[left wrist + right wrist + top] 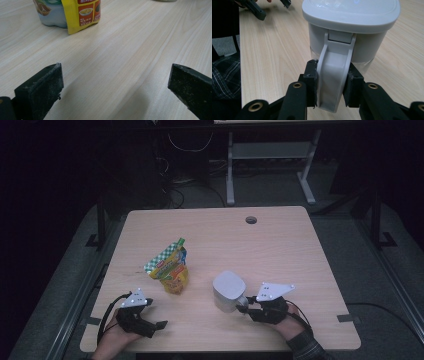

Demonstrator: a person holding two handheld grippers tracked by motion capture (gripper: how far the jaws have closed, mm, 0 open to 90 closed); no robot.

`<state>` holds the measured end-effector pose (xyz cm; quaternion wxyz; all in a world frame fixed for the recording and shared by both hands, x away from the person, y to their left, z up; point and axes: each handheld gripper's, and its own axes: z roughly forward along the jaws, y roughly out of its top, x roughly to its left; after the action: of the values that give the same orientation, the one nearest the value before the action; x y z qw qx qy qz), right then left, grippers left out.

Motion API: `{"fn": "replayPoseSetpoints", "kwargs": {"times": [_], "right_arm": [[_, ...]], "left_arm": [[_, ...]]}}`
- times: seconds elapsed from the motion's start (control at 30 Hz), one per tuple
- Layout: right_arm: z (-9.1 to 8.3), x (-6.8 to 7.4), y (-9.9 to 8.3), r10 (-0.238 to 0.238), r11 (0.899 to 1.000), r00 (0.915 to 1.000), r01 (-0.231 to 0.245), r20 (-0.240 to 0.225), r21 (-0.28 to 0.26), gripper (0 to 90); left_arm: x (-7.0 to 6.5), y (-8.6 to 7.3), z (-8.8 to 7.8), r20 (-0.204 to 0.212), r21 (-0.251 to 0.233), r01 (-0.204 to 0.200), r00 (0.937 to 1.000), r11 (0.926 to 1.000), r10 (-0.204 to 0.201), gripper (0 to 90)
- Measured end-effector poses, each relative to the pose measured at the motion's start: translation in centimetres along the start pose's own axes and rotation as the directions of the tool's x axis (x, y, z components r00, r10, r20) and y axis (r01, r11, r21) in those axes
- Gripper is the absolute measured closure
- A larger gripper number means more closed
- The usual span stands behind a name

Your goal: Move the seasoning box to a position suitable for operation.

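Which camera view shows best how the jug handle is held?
The right gripper view: the handle fills its middle, with the right gripper shut on it, one pad on each side. The high view shows the jug small, its handle mostly hidden. The left gripper view gives nothing useful on the grip.

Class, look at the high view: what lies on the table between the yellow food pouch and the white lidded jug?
Nothing: between the pouch and the jug the high view shows only bare wooden table.
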<state>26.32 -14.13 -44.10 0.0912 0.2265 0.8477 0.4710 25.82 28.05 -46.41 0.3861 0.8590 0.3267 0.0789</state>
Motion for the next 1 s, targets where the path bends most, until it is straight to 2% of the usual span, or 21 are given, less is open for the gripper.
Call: {"fn": "replayPoseSetpoints", "kwargs": {"times": [0.07, 0.13, 0.3, 0.47, 0.6, 0.67, 0.8, 1.0], "right_arm": [[0.0, 0.0, 0.0, 0.003, 1.0, 1.0, -0.003, -0.004, -0.001, 67.0], [0.0, -0.1, 0.0, 0.011, 1.0, 0.9999, -0.011, -0.012, 0.007, 59.6], [-0.7, -0.2, -0.3, 0.044, 0.999, 0.999, -0.043, -0.008, 0.008, 50.6], [-1.6, -0.1, -0.7, 0.059, 0.998, 0.9982, -0.059, 0.011, -0.003, 48.1], [-2.4, -0.1, -1.2, 0.102, 0.995, 0.9944, -0.102, 0.026, -0.01, 47.0], [-2.9, 0.0, -1.5, 0.116, 0.993, 0.9929, -0.116, 0.025, -0.018, 49.6], [-3.5, 0.8, -2.1, 0.11, 0.994, 0.9938, -0.11, 0.016, -0.015, 64.2], [-3.2, 1.9, -1.9, 0.054, 0.998, 0.9984, -0.054, -0.016, -0.01, 85.2]], "left_arm": [[0.0, 0.0, 0.0, 0.0, -0.001, 0.0, 1.0, 1.0, 0.0, 0.0], [0.0, 0.0, 0.0, -0.001, 0.001, -0.002, 1.0, 1.0, 0.002, 0.0], [0.1, 0.0, 0.0, -0.004, -0.003, -0.008, 1.0, 1.0, 0.008, 0.0], [0.0, -0.1, 0.0, -0.001, -0.001, 0.004, 1.0, 1.0, -0.004, 0.0], [-0.1, -0.1, 0.0, -0.002, 0.002, 0.006, 1.0, 1.0, -0.006, 0.0], [-0.1, -0.1, 0.0, -0.005, 0.001, 0.004, 1.0, 1.0, -0.004, 0.0], [0.0, -0.1, 0.1, -0.004, 0.006, 0.004, 1.0, 1.0, -0.004, 0.0], [-0.2, 0.0, 0.1, -0.008, 0.009, -0.004, 1.0, 1.0, 0.004, 0.0]]}}
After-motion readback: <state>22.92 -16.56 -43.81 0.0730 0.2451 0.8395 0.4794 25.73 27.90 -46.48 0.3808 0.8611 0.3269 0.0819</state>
